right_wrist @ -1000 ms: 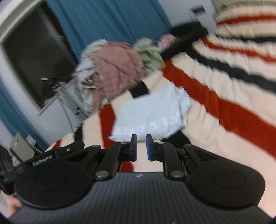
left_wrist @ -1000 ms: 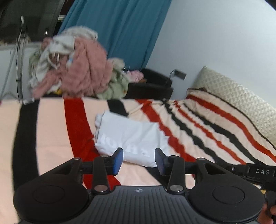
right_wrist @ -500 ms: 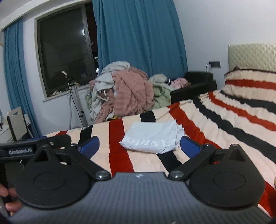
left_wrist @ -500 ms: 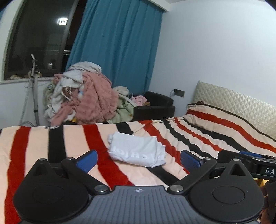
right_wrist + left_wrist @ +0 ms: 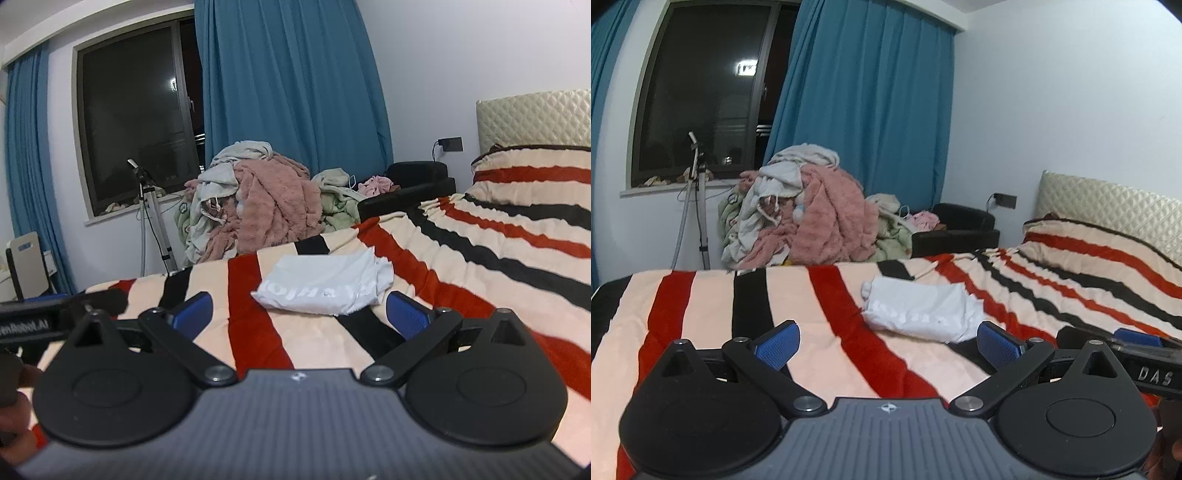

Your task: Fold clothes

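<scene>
A white garment (image 5: 921, 310) lies folded in a compact bundle on the striped bed blanket (image 5: 701, 314); it also shows in the right wrist view (image 5: 325, 286) with printed lettering on its front fold. My left gripper (image 5: 888, 341) is open and empty, held back from the bundle and above the blanket. My right gripper (image 5: 299, 312) is open and empty, also short of the bundle. The right gripper's body shows at the right edge of the left wrist view (image 5: 1137, 354); the left gripper's body shows at the left of the right wrist view (image 5: 55, 317).
A tall heap of unfolded clothes (image 5: 809, 218) lies beyond the bed's far edge, under the window and blue curtain (image 5: 864, 110). A tripod (image 5: 698, 199) stands left of it. A black armchair (image 5: 956, 225) and the quilted headboard (image 5: 1108, 206) are to the right.
Both grippers pulled back and up from the white bundle and opened wide; a second ago the right was nearly shut and the left narrowly open close to it. The bundle stays on the blanket.
</scene>
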Demonstrator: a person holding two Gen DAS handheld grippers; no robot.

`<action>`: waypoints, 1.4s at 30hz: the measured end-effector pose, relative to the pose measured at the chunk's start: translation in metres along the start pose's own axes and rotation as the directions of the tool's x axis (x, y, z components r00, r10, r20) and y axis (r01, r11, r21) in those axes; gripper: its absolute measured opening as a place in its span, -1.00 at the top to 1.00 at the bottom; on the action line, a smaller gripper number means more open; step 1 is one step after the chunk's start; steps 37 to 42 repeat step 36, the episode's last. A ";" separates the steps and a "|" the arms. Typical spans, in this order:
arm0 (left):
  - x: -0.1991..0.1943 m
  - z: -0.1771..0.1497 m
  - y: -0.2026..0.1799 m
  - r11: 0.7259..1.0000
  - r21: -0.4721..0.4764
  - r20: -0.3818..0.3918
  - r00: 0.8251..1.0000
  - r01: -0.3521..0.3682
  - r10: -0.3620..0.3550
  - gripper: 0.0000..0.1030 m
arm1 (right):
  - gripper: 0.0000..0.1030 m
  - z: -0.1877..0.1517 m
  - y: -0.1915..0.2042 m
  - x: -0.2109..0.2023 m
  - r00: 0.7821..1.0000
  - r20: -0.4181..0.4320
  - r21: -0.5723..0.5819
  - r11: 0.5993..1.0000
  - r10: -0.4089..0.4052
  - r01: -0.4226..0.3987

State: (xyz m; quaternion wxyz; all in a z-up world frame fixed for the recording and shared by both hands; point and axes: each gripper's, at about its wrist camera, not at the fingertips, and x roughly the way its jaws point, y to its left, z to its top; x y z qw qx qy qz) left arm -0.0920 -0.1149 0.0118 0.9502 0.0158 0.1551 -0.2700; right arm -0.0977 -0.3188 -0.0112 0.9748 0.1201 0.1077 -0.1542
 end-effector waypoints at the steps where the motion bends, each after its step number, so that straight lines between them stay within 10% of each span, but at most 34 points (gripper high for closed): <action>1: 0.002 -0.003 0.002 1.000 -0.002 -0.005 1.000 -0.006 0.006 -0.99 | -0.98 -0.005 -0.001 0.003 1.000 -0.003 -0.003 1.000 -0.005 0.005; 42: 0.019 -0.021 0.011 0.999 -0.025 -0.042 0.998 -0.047 0.046 -0.99 | -0.98 -0.021 0.005 0.021 1.000 -0.009 -0.085 0.996 -0.027 0.026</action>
